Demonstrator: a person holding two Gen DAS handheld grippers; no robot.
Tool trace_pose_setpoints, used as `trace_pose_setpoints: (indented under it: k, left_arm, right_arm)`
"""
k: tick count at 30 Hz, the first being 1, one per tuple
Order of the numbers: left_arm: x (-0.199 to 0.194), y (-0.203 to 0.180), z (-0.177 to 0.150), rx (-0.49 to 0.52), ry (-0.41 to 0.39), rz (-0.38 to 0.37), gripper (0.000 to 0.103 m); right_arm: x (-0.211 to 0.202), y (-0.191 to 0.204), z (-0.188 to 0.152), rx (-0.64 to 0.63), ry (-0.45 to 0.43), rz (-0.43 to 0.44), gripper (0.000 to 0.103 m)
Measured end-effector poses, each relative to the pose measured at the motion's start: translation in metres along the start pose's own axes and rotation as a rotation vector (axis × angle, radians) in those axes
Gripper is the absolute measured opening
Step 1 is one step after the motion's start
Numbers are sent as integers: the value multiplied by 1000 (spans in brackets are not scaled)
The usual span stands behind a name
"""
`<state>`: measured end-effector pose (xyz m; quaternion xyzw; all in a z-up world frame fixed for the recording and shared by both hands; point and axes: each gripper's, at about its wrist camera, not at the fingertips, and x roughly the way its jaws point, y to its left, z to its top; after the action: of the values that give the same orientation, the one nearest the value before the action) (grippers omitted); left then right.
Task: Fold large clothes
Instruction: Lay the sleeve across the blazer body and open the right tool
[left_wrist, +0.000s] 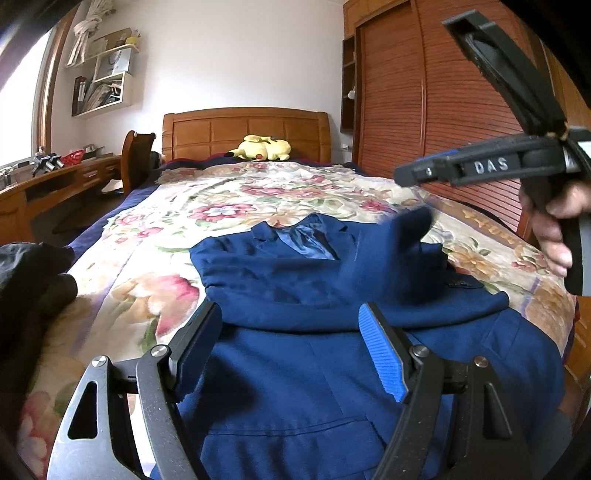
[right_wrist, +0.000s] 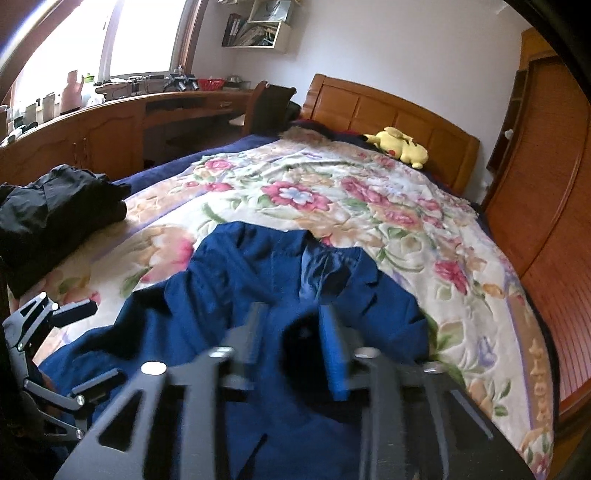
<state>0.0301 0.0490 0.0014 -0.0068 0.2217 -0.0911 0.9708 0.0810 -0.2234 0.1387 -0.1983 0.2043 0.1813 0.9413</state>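
Observation:
A dark blue suit jacket (left_wrist: 295, 280) (right_wrist: 240, 280) lies on the floral blanket (left_wrist: 229, 199) with its collar toward the headboard and its upper part folded over. My left gripper (left_wrist: 291, 332) (right_wrist: 86, 345) hovers open over the jacket's lower half, nothing between its fingers. In the left wrist view, my right gripper (left_wrist: 400, 175) hangs above the jacket's right shoulder, held by a hand (left_wrist: 554, 236). A blurred sleeve end (left_wrist: 410, 229) sits just below it, apart from the pads. In its own view the right gripper (right_wrist: 293, 332) has its jaws apart, a dark sleeve opening showing in the gap.
A pile of black clothing (left_wrist: 29, 273) (right_wrist: 55, 206) sits at the bed's left edge. A yellow plush toy (left_wrist: 260, 147) (right_wrist: 400, 146) lies by the wooden headboard (left_wrist: 243, 129). A wooden wardrobe (left_wrist: 424, 92) runs along the right, a desk (right_wrist: 110, 122) along the left.

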Motion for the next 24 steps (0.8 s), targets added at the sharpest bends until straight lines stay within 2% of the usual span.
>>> trace_pose_setpoints:
  k: [1,8,17,24]
  left_arm:
    - [0,0,0,-2,-1,0,77]
    - [4,-2,0,3,3,-3,77]
    - [12,-13,-1,24,14,-8,77]
    - [17,-18,-2,29,25,3,77]
  right_arm:
    - [0,-1,1,-2,-2,-3,55]
    - [-1,-2,-1,-10,-21,-31,57]
    - [26,-25,-48,82,42,-61,57]
    - [78,-53,-94,245,122,-57,57]
